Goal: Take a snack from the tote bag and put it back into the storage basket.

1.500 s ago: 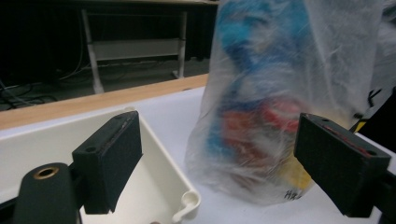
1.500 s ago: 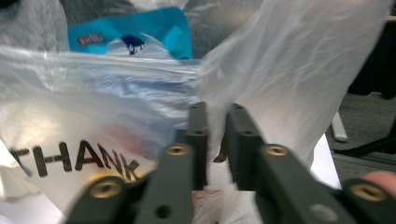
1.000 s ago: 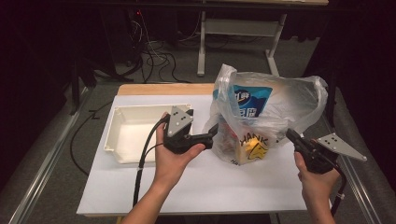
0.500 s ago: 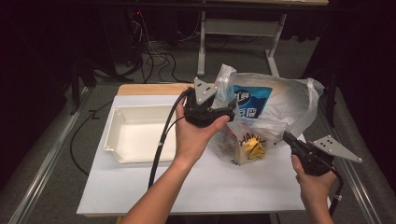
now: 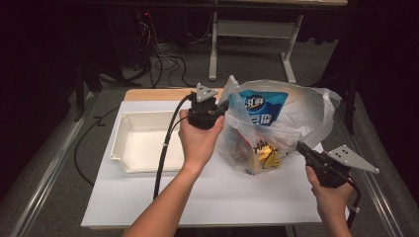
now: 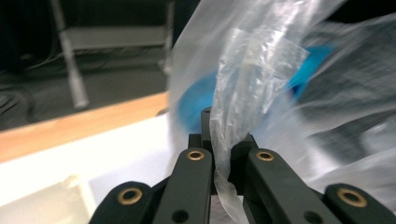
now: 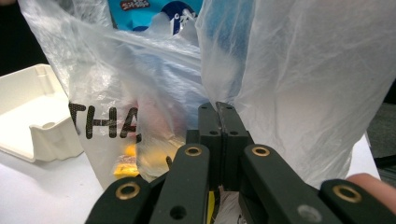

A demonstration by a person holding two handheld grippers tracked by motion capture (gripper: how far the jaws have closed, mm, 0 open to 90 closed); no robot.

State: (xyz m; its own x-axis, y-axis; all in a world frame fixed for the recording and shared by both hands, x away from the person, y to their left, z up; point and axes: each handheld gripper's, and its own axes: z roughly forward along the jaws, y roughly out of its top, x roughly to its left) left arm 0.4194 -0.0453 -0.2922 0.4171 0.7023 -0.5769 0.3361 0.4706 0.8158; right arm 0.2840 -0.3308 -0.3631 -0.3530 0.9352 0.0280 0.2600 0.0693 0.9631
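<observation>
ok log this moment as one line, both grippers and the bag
left gripper: shut on plastic bag handle | right gripper: shut, at bag's lower right | bag: on table, beside white tray

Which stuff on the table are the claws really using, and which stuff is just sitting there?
In use:
- plastic bag of snacks
- left claw, shut on a strip of the bag
- right claw, closed at the bag's side; whether it pinches plastic is unclear

Just sitting there:
- white tray, left of the bag
- white table
</observation>
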